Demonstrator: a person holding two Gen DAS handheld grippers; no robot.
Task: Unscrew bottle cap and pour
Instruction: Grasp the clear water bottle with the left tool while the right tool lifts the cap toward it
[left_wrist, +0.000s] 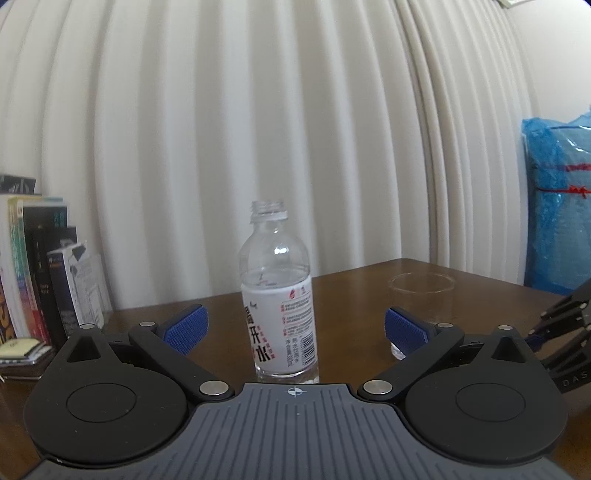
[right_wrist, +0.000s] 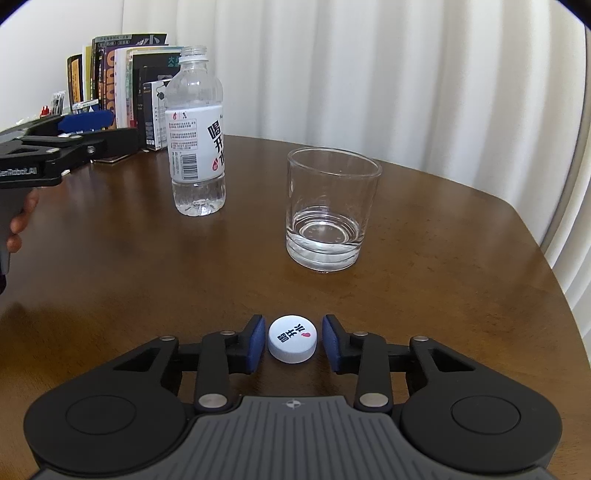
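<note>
Books (right_wrist: 122, 85) are ranged upright along the far left edge of the brown wooden table (right_wrist: 443, 277), behind the water bottle (right_wrist: 195, 136), with pleated white curtains (right_wrist: 332, 74) hanging behind them. A blue plastic-wrapped bundle (left_wrist: 557, 206) is seen beyond the table's right corner in the left wrist view. Nothing is placed between the bottle and the glass tumbler (right_wrist: 330, 210); the two are set near each other but apart, the tumbler to the bottle's right.

The bottle is stood upright with its threaded neck uncapped and is partly filled with clear water, the level lying at the top of the white label. A shallow layer of clear liquid is held in the tumbler's thick base.

The left gripper (left_wrist: 295, 325) is spread wide, the bottle standing between its blue pads (left_wrist: 188, 325) without being touched. The right gripper (right_wrist: 293, 341) is lowered to the table, its fingers slightly parted on either side of the white bottle cap (right_wrist: 292, 343), which is laid top-up on the wood; a narrow gap is visible on each side.
</note>
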